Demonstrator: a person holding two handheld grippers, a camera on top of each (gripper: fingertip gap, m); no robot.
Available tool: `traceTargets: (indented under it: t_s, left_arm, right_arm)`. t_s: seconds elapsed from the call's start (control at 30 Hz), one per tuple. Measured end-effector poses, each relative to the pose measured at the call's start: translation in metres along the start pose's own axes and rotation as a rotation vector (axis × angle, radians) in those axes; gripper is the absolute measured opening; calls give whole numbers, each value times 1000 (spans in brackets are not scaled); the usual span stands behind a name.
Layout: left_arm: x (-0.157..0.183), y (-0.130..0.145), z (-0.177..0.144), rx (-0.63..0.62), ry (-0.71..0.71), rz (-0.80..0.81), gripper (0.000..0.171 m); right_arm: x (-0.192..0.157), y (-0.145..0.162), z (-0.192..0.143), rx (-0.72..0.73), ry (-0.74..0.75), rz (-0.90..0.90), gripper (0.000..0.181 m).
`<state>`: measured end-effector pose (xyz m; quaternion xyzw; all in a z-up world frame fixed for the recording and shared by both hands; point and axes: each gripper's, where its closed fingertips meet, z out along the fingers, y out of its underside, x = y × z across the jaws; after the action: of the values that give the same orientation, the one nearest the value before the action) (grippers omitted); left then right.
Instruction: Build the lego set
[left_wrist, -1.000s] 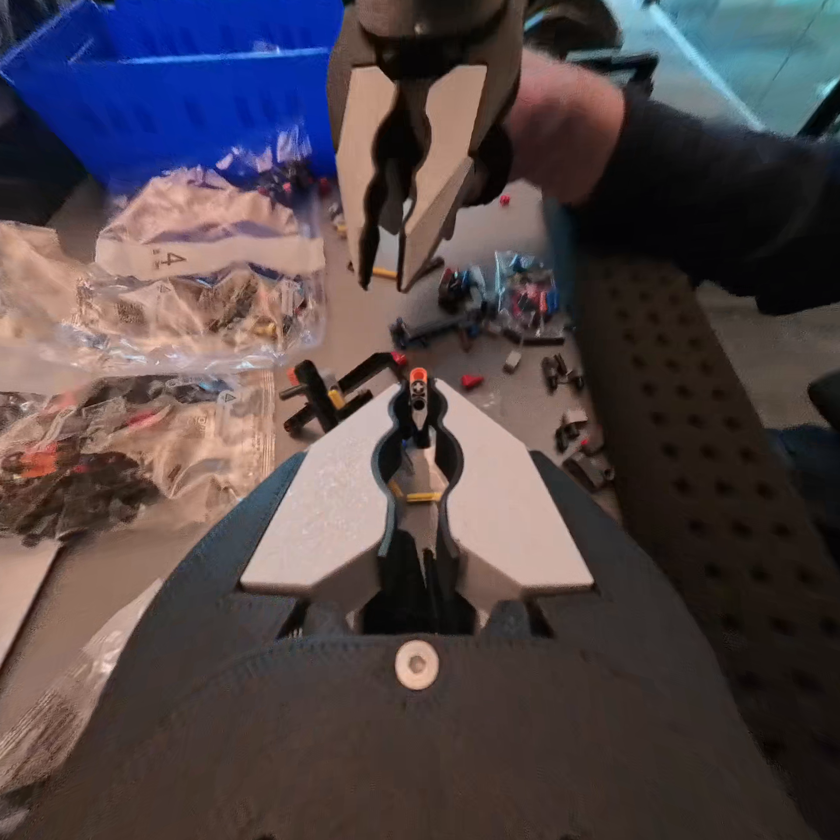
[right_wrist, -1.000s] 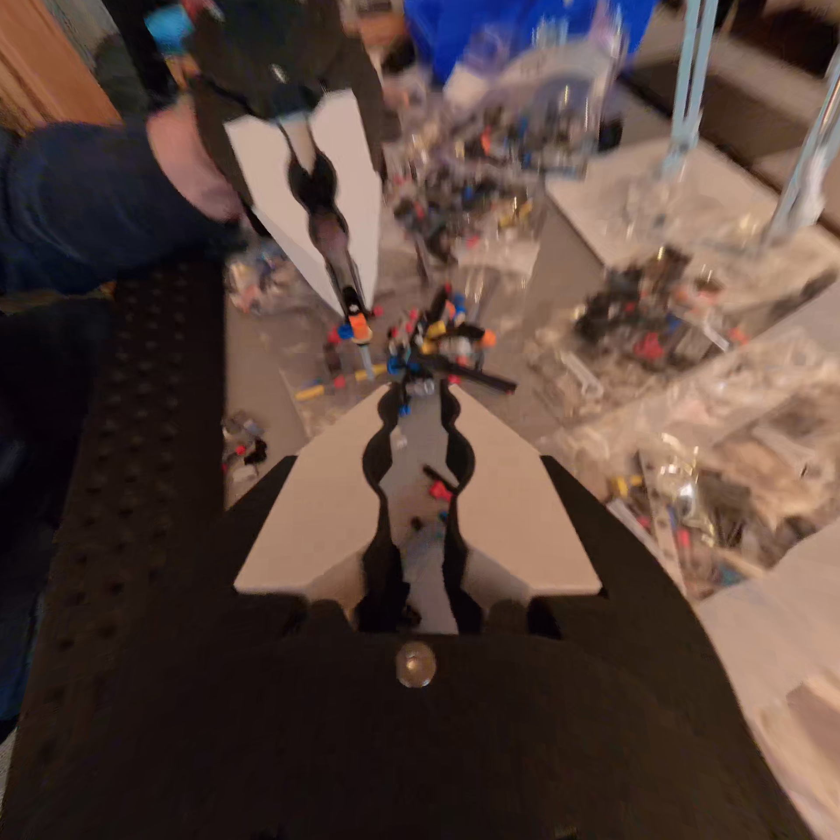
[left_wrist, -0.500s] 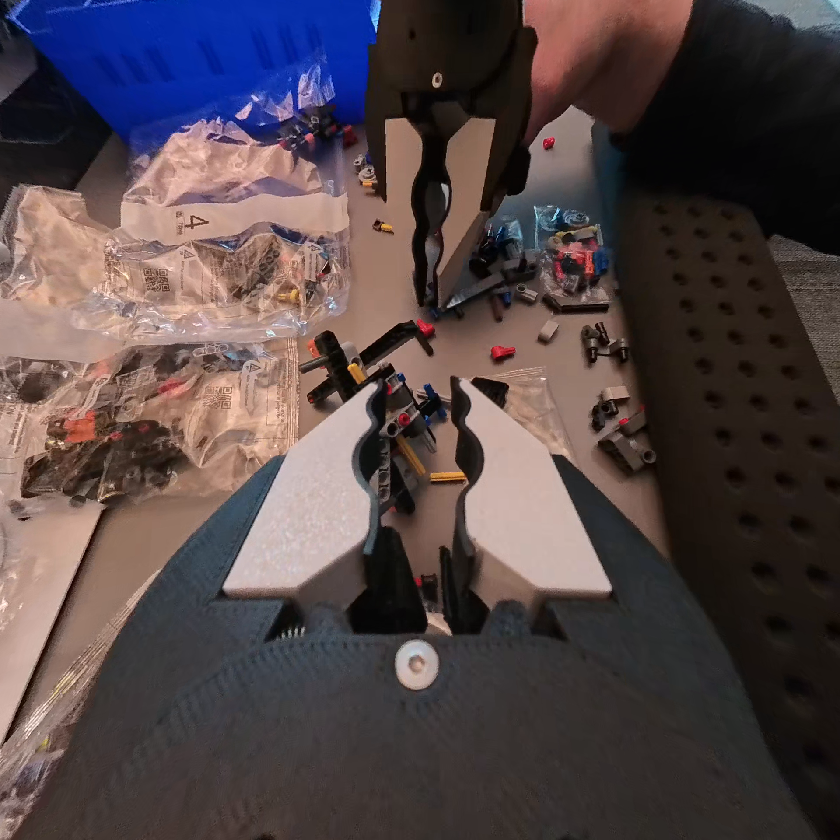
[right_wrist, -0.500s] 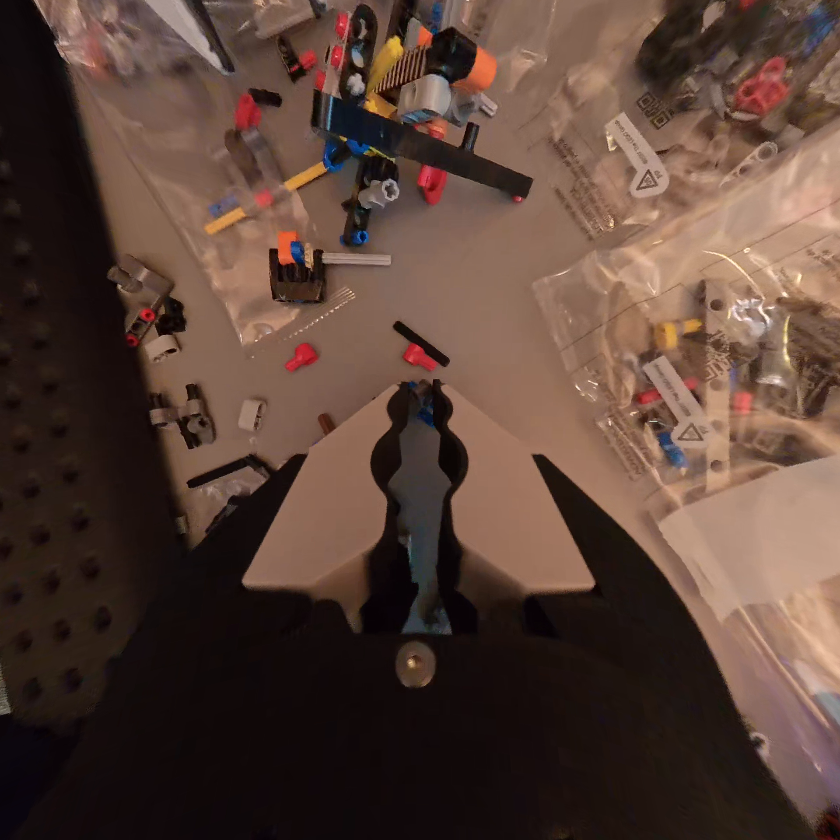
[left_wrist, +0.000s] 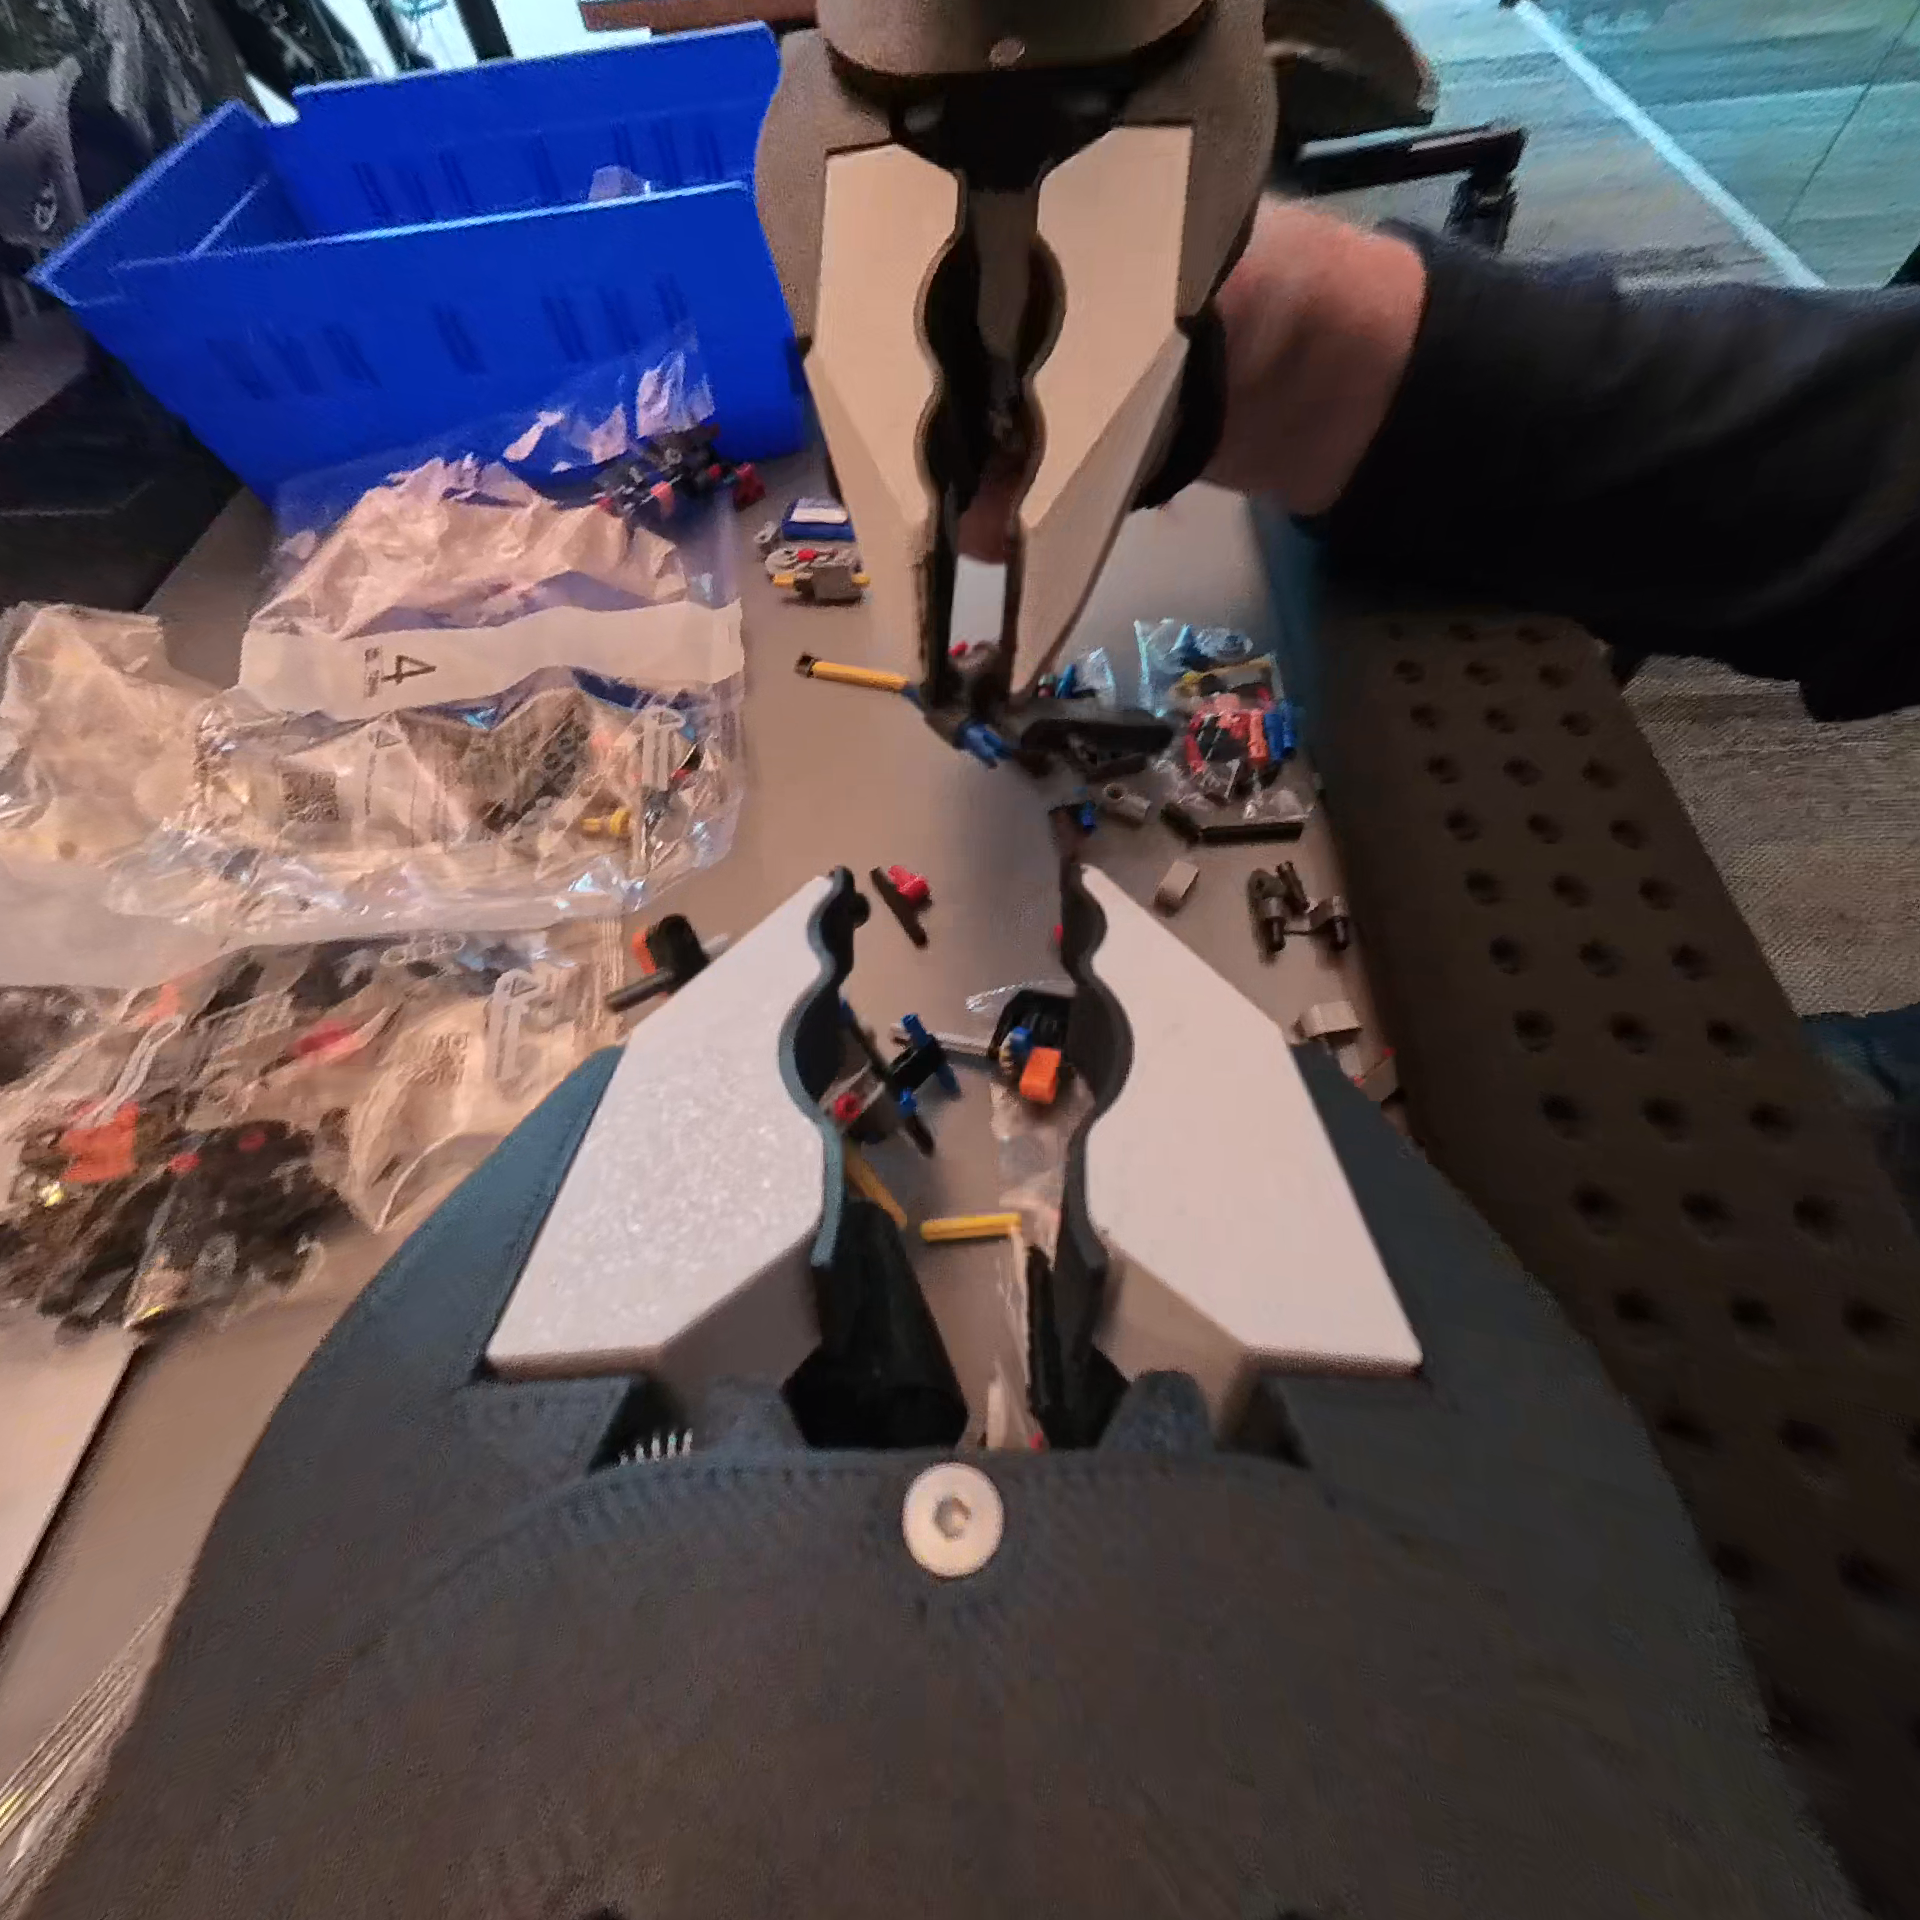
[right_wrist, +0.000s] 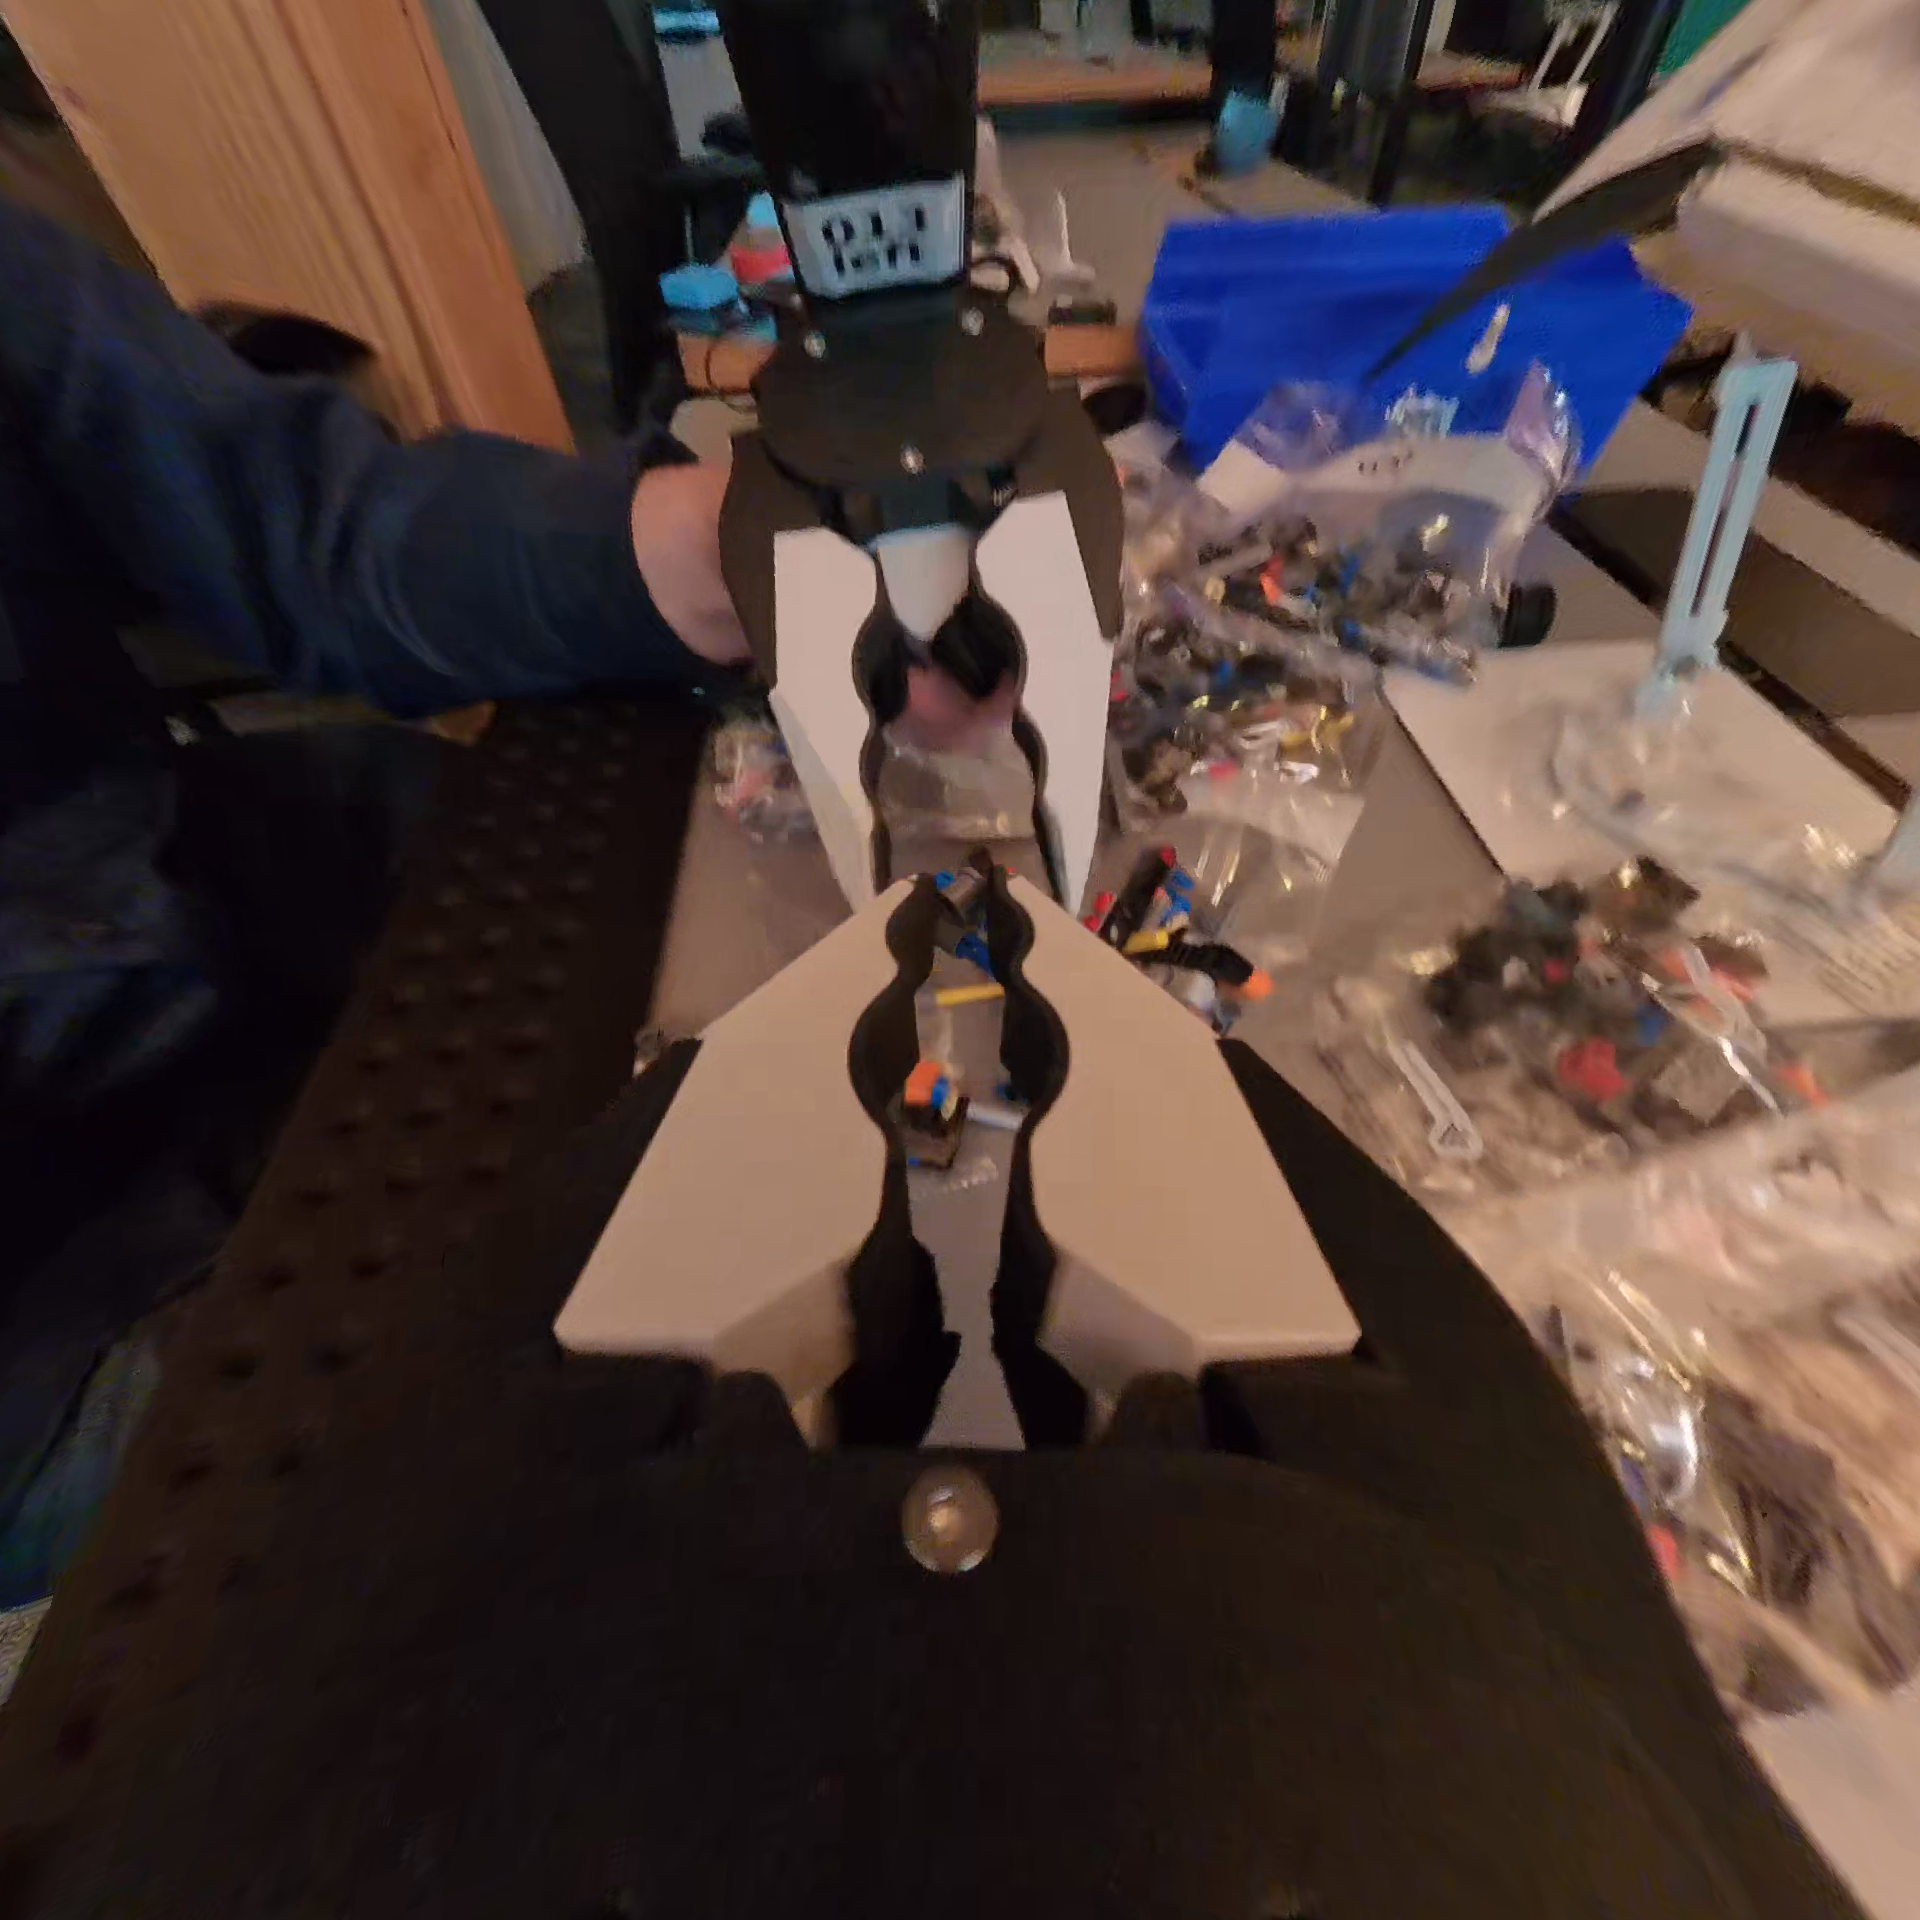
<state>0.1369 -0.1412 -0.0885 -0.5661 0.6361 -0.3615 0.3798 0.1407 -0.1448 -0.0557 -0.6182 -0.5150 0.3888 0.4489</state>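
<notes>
On table (left_wrist: 997, 831) | two grippers: left gripper (left_wrist: 961, 894) agape, right gripper (right_wrist: 964, 891) pinching one piece (right_wrist: 966, 889)

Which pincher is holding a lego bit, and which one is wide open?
The right gripper is pinched on a small grey-and-blue lego piece at its tips. The left gripper is the wide-open one, with loose pieces lying on the table between its fingers.

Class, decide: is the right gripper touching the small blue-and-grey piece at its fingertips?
Touching. In the right wrist view the right gripper has its fingertips closed on the small blue-and-grey piece, with no gap either side.
</notes>
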Motion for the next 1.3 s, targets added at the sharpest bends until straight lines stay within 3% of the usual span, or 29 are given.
traceTargets:
  t_s: [0.33, 0.67, 0.83, 1.03, 1.13, 1.3]
  left_arm:
    - [10, -21, -2, 149, 114, -120, 24]
    - [8, -24, -2, 184, 128, -167, 22]
    - [0, -20, -3, 158, 49, -103, 9]
    - [-6, -21, -6, 152, -27, -34, 8]
    - [-3, -26, -8, 178, -19, -1, 8]
    - [-4, -25, -9, 164, -53, 55, 8]
  right_arm:
    - [0, -6, 11, -16, 98, -160, 7]
    - [0, -17, 17, 8, 172, -240, 6]
    - [0, -21, 14, 59, 138, -171, 1]
    - [6, -22, 5, 66, 169, -156, 6]
    - [8, -21, 4, 81, 146, -89, 17]
    - [3, -20, 6, 96, 72, -19, 10]
